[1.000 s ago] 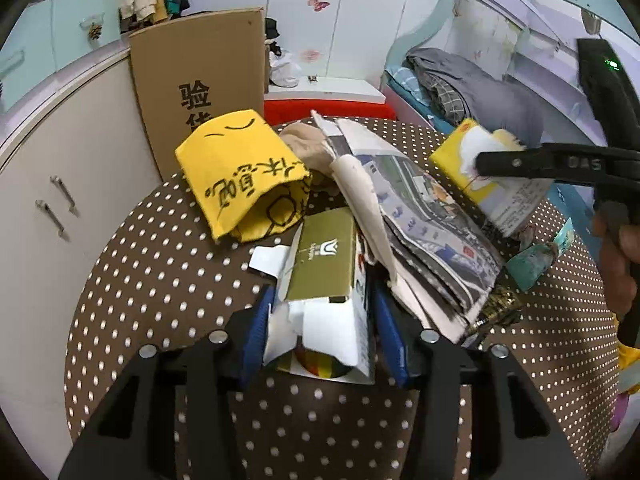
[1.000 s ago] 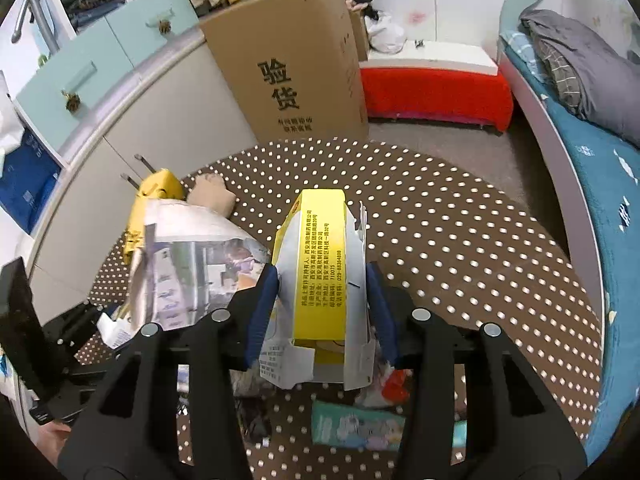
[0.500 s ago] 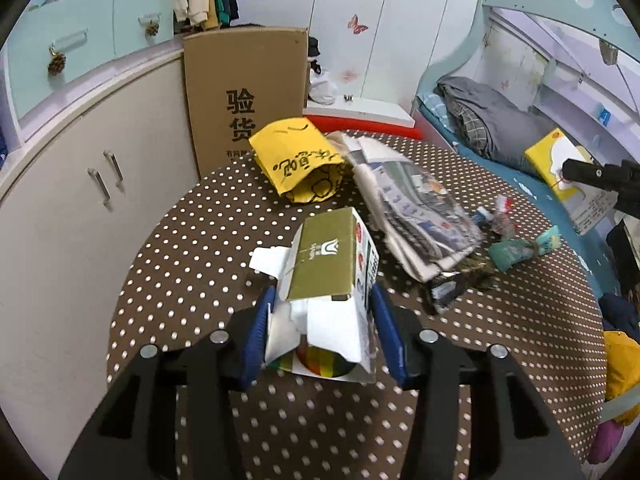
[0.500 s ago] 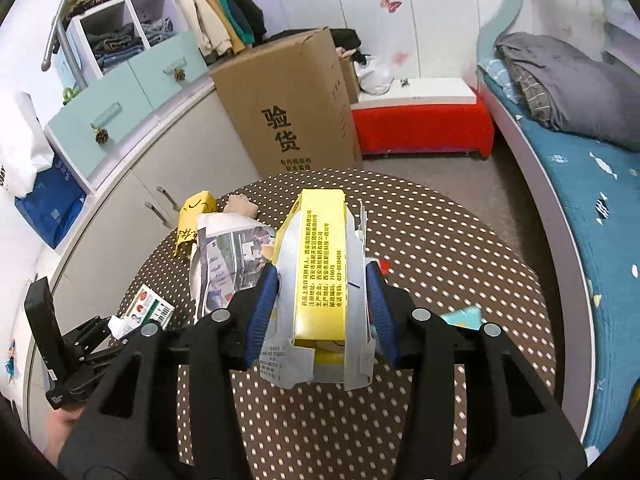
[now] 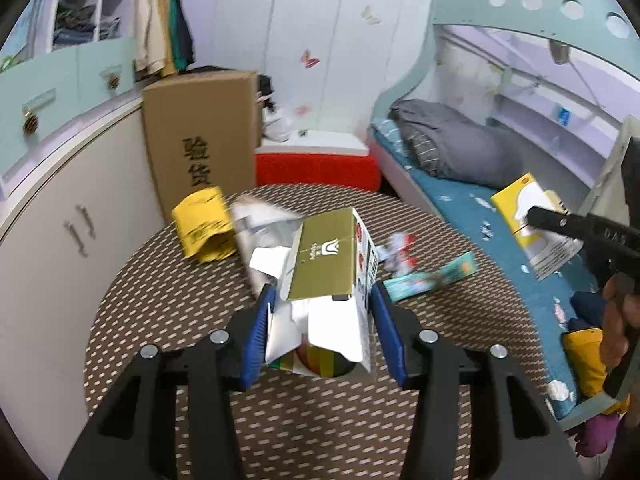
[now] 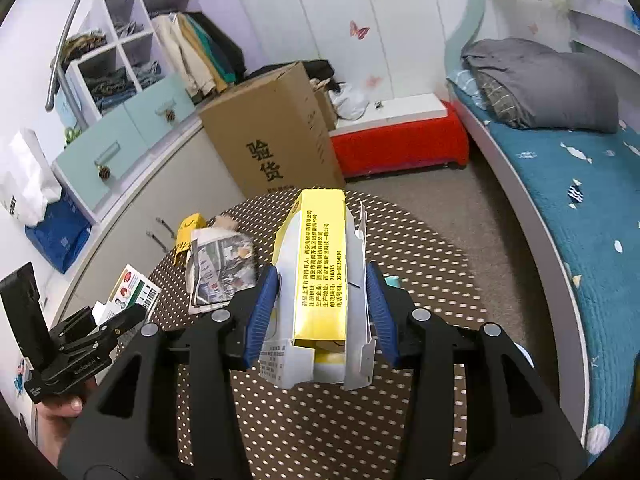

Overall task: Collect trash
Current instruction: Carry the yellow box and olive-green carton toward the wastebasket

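My left gripper (image 5: 322, 312) is shut on an opened olive-green and white carton (image 5: 326, 266), held above the round dotted table (image 5: 160, 308). My right gripper (image 6: 320, 300) is shut on an opened yellow and white carton (image 6: 320, 276), also held above the table (image 6: 420, 260). The yellow carton also shows at the right of the left wrist view (image 5: 528, 216), and the green carton at the left of the right wrist view (image 6: 132, 286). On the table lie a yellow bag (image 5: 204, 224), a newspaper (image 6: 220, 264), a teal wrapper (image 5: 432, 278) and a red and white wrapper (image 5: 398, 256).
A tall cardboard box (image 6: 276, 140) stands past the table's far edge beside a curved white cabinet (image 5: 44, 216). A red and white bench (image 6: 396, 136) is behind it. A bed with a blue cover (image 6: 580, 208) and grey bedding runs along the right.
Both grippers have risen and pulled back from the table with their cartons still held. The trash on the table now looks smaller and farther away.
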{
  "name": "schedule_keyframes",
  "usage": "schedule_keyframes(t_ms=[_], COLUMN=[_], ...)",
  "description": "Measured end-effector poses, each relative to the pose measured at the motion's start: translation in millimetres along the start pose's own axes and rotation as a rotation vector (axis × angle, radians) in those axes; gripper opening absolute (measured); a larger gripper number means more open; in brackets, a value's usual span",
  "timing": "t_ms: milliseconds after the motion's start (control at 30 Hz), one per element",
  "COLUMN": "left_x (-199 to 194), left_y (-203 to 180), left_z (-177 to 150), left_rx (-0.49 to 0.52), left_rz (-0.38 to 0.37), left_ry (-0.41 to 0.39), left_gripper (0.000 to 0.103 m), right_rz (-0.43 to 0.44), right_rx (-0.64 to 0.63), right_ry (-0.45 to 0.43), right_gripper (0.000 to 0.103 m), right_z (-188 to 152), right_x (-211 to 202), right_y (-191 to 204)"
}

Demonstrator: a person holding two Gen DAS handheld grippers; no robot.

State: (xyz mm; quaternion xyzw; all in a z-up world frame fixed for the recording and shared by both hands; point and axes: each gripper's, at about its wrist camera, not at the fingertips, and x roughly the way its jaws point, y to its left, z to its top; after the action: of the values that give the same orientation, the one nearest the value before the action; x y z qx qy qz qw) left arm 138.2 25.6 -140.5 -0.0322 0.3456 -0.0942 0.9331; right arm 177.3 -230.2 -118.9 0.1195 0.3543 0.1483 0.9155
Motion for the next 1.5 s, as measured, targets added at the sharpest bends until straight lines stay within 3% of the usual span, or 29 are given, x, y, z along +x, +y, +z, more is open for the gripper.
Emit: schedule_keyframes(t_ms=[567,800,1100,1333,1500], left_x=[28.0,62.7,131.0,188.0,222.3], left_y=[-132.1,-200.9,-288.4,-350.1,-373.1], left_z=[30.7,32.6,14.9,-9.9,-27.2], left_rx=[0.101,0.169,0.283,0.411,0.474], left_rz=[-0.153,-0.226,-0.295,-0.299,-0.277], left_ry=[-0.017,0.033,0.209,0.372,0.469], left_gripper=[0.048,0.048,0.048,0.048,0.048], right_rz=[-0.095,-0.176,-0.252,-0.268,-0.27], right_rx=[0.145,0.256,0.465,0.557,0.6], right_ry=[-0.108,-0.08,0.055,0.135,0.178], right_gripper=[0.045,0.045,0.045,0.046,0.046], right_z=[-3.2,-25.1,-81.9,-110.3,-123.8], right_x=[-66.3,-66.6,-26.6,1.1,18.8], right_y=[-115.4,-186.1,-285.2,-332.7,-351.9])
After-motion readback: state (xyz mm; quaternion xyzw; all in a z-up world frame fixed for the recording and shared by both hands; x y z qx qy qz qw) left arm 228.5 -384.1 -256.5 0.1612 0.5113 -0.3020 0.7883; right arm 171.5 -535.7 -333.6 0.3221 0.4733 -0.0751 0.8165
